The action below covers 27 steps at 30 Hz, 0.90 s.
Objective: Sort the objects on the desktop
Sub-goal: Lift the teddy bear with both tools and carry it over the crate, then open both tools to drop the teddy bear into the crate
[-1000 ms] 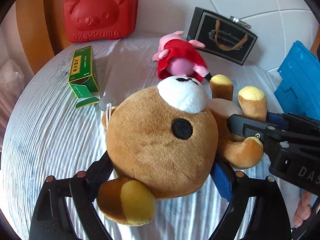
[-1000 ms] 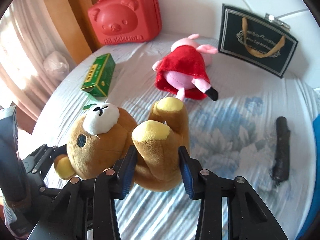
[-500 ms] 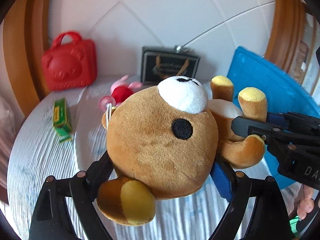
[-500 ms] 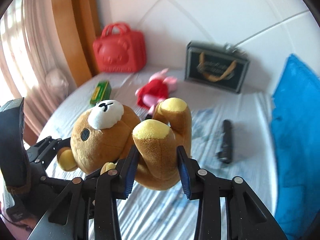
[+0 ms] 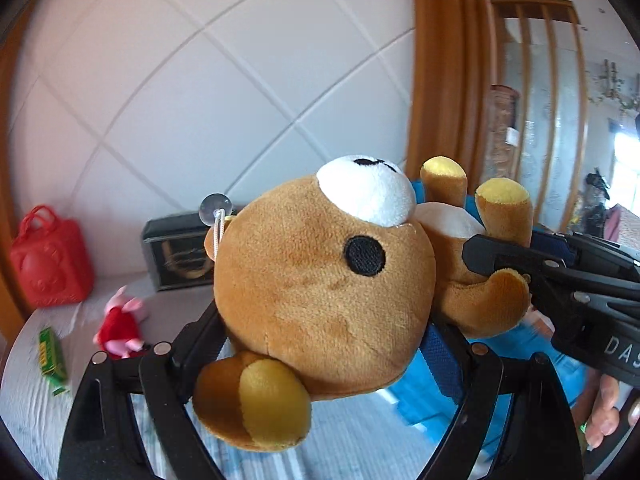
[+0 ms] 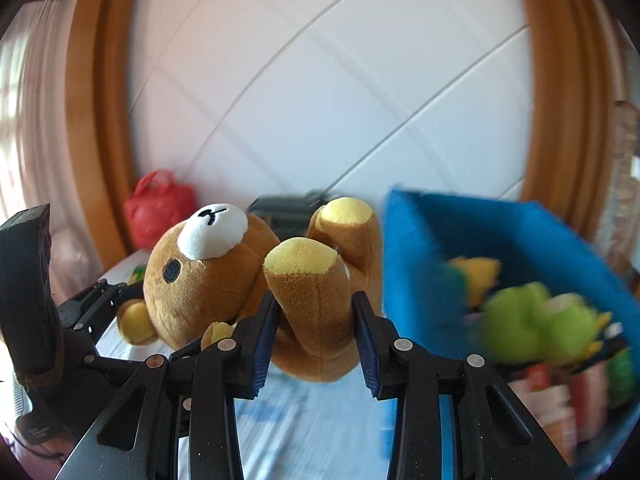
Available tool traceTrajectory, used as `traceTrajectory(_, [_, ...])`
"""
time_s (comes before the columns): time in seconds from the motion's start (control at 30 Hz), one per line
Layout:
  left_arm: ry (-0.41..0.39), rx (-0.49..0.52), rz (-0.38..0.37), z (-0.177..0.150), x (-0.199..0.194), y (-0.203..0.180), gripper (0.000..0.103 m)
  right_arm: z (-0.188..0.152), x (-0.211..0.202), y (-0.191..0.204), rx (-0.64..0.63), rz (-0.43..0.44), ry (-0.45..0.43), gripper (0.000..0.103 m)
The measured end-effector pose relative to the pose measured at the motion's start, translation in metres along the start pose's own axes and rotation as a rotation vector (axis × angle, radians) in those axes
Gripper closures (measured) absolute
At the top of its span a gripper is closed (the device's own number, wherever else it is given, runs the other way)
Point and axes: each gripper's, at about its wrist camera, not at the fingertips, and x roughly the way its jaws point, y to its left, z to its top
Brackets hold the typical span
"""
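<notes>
A brown plush bear (image 5: 320, 280) with a white muzzle and yellow paws hangs in the air, held by both grippers. My left gripper (image 5: 324, 336) is shut on the bear's head. My right gripper (image 6: 316, 320) is shut on the bear's body and legs (image 6: 316, 300); it also shows at the right of the left wrist view (image 5: 560, 272). A blue fabric bin (image 6: 424, 264) stands just right of the bear, with green and yellow plush toys (image 6: 532, 320) inside.
On the white tablecloth (image 5: 36, 400) lie a pink pig doll in a red dress (image 5: 120, 326) and a green box (image 5: 51, 352). A red bear-shaped case (image 5: 50, 262) and a black gift bag (image 5: 176, 256) stand against the wall behind.
Both grippers have lifted the bear higher off the table and swung it to the right, toward the blue bin. The toys inside the bin have come into view.
</notes>
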Motion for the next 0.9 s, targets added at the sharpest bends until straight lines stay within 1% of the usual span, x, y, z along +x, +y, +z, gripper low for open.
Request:
traceTrajectory(0.1, [0.000, 0.034, -0.036, 0.015, 0.013, -0.057, 0.014, -0.001, -0.026, -0.048, 0.025, -0.065, -0.035, 0.067])
traceTrajectory(0.23, [0.029, 0.067, -0.070, 0.022, 0.031, -0.124, 0.014, -0.006, -0.049, -0.115, 0.077, -0.115, -0.049, 0.067])
traceTrajectory(0.33, [0.076, 0.075, -0.089, 0.026, 0.047, -0.162, 0.014, -0.013, -0.057, -0.157, 0.105, -0.141, -0.036, 0.067])
traceTrajectory(0.4, [0.121, 0.079, -0.086, 0.026, 0.055, -0.190, 0.014, -0.024, -0.072, -0.188, 0.119, -0.147, -0.027, 0.067])
traceTrajectory(0.47, [0.170, 0.089, -0.077, 0.027, 0.063, -0.207, 0.014, -0.031, -0.072, -0.208, 0.139, -0.148, -0.013, 0.067])
traceTrajectory(0.6, [0.224, 0.109, -0.067, 0.027, 0.073, -0.228, 0.012, -0.037, -0.068, -0.236, 0.167, -0.151, 0.005, 0.068])
traceTrajectory(0.7, [0.255, 0.138, -0.028, 0.023, 0.078, -0.235, 0.012, -0.037, -0.062, -0.251, 0.172, -0.164, 0.012, 0.068])
traceTrajectory(0.8, [0.221, 0.111, -0.003, 0.025, 0.071, -0.228, 0.012, -0.041, -0.054, -0.258, 0.162, -0.187, 0.027, 0.068])
traceTrajectory(0.83, [0.220, 0.110, 0.005, 0.025, 0.072, -0.229, 0.012, -0.042, -0.050, -0.261, 0.155, -0.202, 0.034, 0.068])
traceTrajectory(0.9, [0.217, 0.101, 0.010, 0.028, 0.072, -0.229, 0.011, -0.043, -0.043, -0.260, 0.148, -0.202, 0.052, 0.068])
